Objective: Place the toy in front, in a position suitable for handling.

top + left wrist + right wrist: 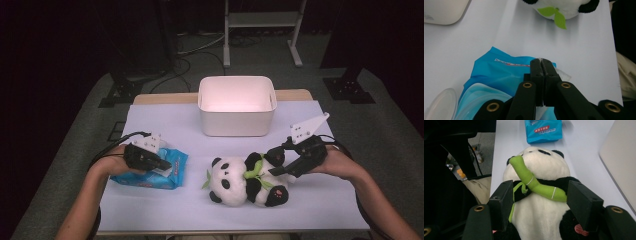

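Observation:
A blue pack of wet wipes [172, 172] lies at the left of the white table cover, its clear lid [439, 105] flipped open. My left gripper [165, 164] rests on top of the pack [499, 70]. Its jaws [541, 62] are shut, with a thin white wipe sheet [562, 73] pinched between the pads. A plush panda [240, 182] with a green bamboo stalk [534, 183] lies on its back at the middle. My right gripper [276, 162] is open, one jaw on either side of the panda's chest [540, 195].
A white plastic bin [236, 102] stands behind the panda at the table's far middle. The wipes pack [543, 130] lies beyond the panda's head in the right gripper view. The table's near edge runs just below the panda, and dark floor surrounds the table.

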### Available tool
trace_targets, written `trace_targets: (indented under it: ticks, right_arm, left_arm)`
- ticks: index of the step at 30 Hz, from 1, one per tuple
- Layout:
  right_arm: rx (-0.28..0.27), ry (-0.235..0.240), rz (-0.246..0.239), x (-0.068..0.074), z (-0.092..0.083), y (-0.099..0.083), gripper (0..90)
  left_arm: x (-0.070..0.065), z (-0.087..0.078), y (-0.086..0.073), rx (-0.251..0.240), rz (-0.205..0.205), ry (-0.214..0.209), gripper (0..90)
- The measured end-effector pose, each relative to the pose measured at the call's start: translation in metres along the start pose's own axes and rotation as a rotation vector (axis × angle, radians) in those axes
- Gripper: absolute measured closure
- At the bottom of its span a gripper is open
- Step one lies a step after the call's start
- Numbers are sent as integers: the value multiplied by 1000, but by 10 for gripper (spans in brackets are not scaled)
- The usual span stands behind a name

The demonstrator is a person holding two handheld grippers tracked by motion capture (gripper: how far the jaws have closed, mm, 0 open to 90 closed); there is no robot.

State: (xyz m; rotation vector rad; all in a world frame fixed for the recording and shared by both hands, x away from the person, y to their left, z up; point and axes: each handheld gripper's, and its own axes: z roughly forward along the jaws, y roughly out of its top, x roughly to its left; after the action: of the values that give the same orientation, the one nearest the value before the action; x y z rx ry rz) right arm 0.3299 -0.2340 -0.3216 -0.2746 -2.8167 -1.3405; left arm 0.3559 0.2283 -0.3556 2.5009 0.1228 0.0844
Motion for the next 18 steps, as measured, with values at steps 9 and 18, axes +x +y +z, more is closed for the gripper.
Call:
trace_targets:
  ticks: [9,18]
  right_arm:
    - [-8,-4,-2,0,-1,-2,370]
    - [-7,-4,4,-1,-2,-5,370]
  left_arm:
    - [-2,-4,5,-28,0,-14,900]
    - [-3,-7,24,-71,32,-42,900]
